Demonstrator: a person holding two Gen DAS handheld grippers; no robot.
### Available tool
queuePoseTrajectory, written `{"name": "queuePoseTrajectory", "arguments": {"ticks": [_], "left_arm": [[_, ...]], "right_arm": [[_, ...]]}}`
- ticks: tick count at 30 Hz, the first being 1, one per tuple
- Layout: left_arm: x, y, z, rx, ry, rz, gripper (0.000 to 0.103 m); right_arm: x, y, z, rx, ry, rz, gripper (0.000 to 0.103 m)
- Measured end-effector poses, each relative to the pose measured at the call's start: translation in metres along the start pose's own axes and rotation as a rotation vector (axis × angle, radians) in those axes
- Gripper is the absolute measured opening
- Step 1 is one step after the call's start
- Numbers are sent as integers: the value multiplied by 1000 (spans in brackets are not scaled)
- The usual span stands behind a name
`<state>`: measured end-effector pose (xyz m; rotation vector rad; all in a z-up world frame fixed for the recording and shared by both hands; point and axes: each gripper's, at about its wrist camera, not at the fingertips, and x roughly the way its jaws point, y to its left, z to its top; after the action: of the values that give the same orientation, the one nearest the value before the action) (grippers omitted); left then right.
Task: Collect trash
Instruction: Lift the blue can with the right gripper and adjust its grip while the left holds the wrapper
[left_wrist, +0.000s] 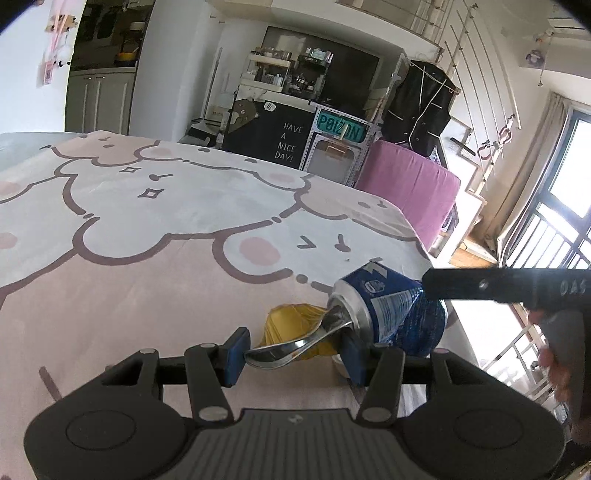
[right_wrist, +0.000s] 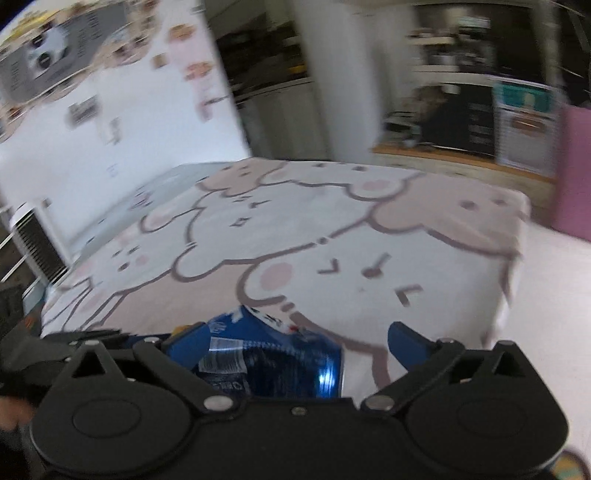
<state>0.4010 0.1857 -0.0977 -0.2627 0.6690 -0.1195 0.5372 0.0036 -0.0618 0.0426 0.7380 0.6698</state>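
Note:
A crushed blue drink can (left_wrist: 391, 310) lies on its side on the cartoon-print tablecloth (left_wrist: 147, 229) near the table's right edge. A metal spoon (left_wrist: 295, 345) has its handle stuck in the can's mouth. A crumpled yellow wrapper (left_wrist: 291, 321) lies behind the spoon. My left gripper (left_wrist: 293, 356) is shut on the spoon bowl, its blue pads (left_wrist: 236, 354) on either side. My right gripper (right_wrist: 299, 343) is open with the can (right_wrist: 269, 354) between its fingers; its black body shows in the left wrist view (left_wrist: 491, 286). The right wrist view is motion-blurred.
A pink covered block (left_wrist: 410, 184) stands beyond the table's far right corner. A black board with white lettering (left_wrist: 273, 136) and shelves stand behind the table. A window with railings (left_wrist: 554, 229) is at the right. A white wall (right_wrist: 110, 147) runs along the table's left side.

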Motion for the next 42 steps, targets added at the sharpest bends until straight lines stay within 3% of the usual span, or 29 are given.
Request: {"name": "queuePoseTrajectory", "arguments": {"ticks": [6,10,21,29,36,42], "left_arm": [[-6,1,-10,0,4,5,53],[-10,6,-16,-16,-4,18,53],[-5,10,-23,-21,-9,17,53],[-6,21,-19,-28,-29,36,53],[9,12,-16,63,10,33,53],[1,-3,-18,105,-23,-18,53]], "right_arm": [[7,24,-21,96,-29,-90,103],[15,37,-28,64,-35,-160,103],[33,52,-30,9,-44,-241,103],[37,59,-29,-19,-46,-180,103],[21,43,-37,50,-10,-132,103],[4,35,-46,93,-9,-13,103]]}}
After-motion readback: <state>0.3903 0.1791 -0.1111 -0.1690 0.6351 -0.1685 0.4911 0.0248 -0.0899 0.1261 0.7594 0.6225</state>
